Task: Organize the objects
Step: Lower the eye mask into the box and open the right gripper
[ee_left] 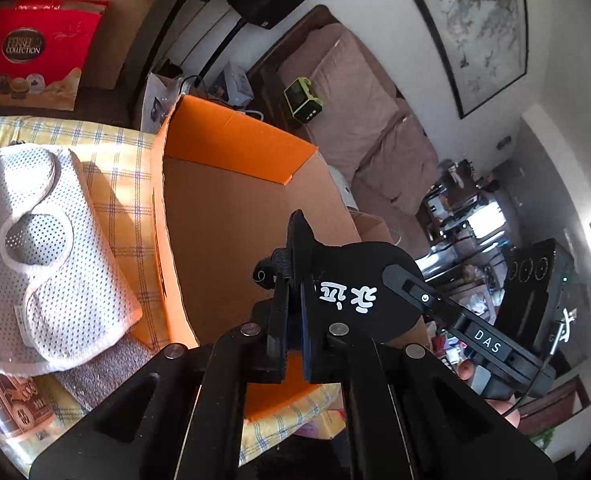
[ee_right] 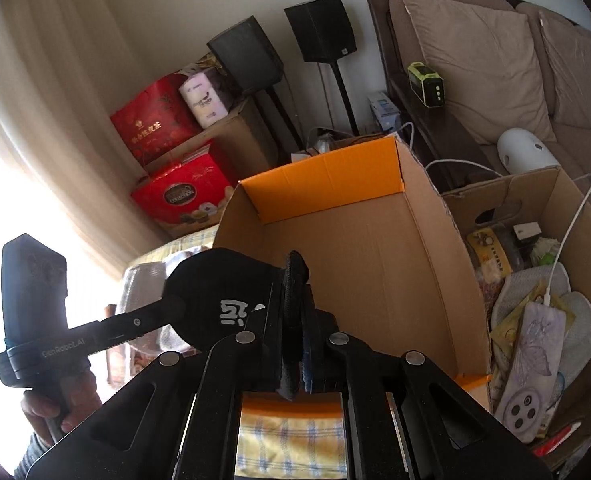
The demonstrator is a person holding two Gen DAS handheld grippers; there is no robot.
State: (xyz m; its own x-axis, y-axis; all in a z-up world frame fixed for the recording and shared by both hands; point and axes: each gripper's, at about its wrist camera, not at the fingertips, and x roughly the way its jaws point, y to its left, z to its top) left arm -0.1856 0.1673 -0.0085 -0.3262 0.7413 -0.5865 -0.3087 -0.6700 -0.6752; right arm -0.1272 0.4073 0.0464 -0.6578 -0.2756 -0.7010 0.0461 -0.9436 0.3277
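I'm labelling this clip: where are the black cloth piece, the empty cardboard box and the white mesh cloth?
black cloth piece (ee_left: 355, 276): left wrist view, its flat face by the white characters.
empty cardboard box (ee_right: 359, 256): right wrist view, bare inner wall.
white mesh cloth (ee_left: 55, 280): left wrist view, its middle.

An open cardboard box (ee_right: 359, 240) stands on a checked cloth (ee_left: 115, 184). A mesh pad (ee_left: 35, 256) lies on the cloth beside it in the left wrist view. A second box (ee_right: 555, 208) of assorted items sits right of the first in the right wrist view, a sofa (ee_right: 495, 72) behind, speakers (ee_right: 319, 28) and gift boxes (ee_right: 175, 196) at rear left
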